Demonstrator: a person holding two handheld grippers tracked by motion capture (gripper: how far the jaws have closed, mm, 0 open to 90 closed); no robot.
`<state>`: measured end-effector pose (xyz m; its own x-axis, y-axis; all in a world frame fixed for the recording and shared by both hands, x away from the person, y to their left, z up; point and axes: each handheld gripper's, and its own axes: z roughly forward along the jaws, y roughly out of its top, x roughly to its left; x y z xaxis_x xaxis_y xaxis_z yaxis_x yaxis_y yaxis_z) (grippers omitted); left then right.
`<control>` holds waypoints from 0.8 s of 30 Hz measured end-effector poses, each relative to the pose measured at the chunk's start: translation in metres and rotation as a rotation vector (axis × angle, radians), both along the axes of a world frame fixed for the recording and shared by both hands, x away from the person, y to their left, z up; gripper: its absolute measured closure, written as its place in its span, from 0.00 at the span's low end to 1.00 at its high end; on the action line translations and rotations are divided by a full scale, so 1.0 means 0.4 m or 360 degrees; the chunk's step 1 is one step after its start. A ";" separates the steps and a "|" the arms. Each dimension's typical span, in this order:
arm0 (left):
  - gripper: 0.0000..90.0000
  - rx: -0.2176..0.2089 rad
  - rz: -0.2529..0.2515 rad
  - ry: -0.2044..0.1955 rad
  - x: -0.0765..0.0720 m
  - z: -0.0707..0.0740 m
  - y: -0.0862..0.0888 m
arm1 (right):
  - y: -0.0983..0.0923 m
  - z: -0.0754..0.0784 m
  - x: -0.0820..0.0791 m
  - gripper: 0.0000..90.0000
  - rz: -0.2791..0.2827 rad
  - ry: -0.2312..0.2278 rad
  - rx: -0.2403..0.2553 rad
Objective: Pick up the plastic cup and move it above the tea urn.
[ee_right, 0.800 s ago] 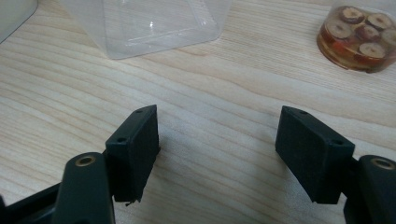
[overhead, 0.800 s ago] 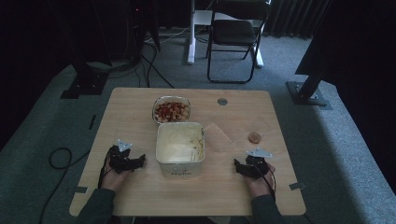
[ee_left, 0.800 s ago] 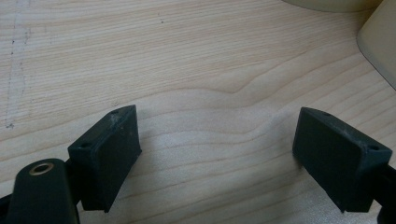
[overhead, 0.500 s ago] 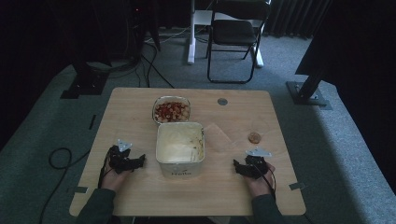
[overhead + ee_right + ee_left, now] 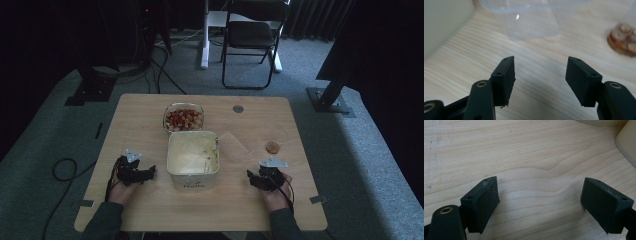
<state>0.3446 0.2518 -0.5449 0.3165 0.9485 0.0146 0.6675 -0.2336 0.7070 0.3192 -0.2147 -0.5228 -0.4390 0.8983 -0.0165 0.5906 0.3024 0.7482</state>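
The left gripper [image 5: 142, 174] rested on the wooden table [image 5: 300, 200] with jaws spread wide, gripping nothing, the cream square tub [image 5: 192, 160] just to its right. The right gripper [image 5: 256, 179] lay likewise released, a clear plastic lid [image 5: 529, 20] ahead and a small brown disc [image 5: 272, 147] beyond.

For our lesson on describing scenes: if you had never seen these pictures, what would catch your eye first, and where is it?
First the big cream tub at the middle of the wooden table, with a glass bowl of red and tan food just behind it. Next, the two black grippers resting either side of the tub, the left gripper and the right gripper, both with jaws apart and holding nothing. A small brown disc lies beyond the right one.
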 end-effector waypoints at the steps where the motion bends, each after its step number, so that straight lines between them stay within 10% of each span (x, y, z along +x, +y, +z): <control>1: 0.17 0.0000 0.0000 0.0000 0.000 0.000 0.000 | 0.005 0.008 -0.003 0.46 0.0012 -0.0012 0.0006; 14: 0.17 0.0000 0.0000 0.0000 0.000 0.000 0.000 | 0.089 0.087 0.008 0.53 0.0189 -0.0153 0.0006; 24: 0.17 0.0000 0.0000 0.0000 0.000 0.000 0.000 | 0.182 0.057 0.112 0.64 0.0302 -0.0046 -0.0099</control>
<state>0.3447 0.2518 -0.5449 0.3167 0.9484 0.0145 0.6676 -0.2337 0.7068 0.3640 -0.1418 -0.5000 -0.5991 0.7962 -0.0845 0.4972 0.4527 0.7402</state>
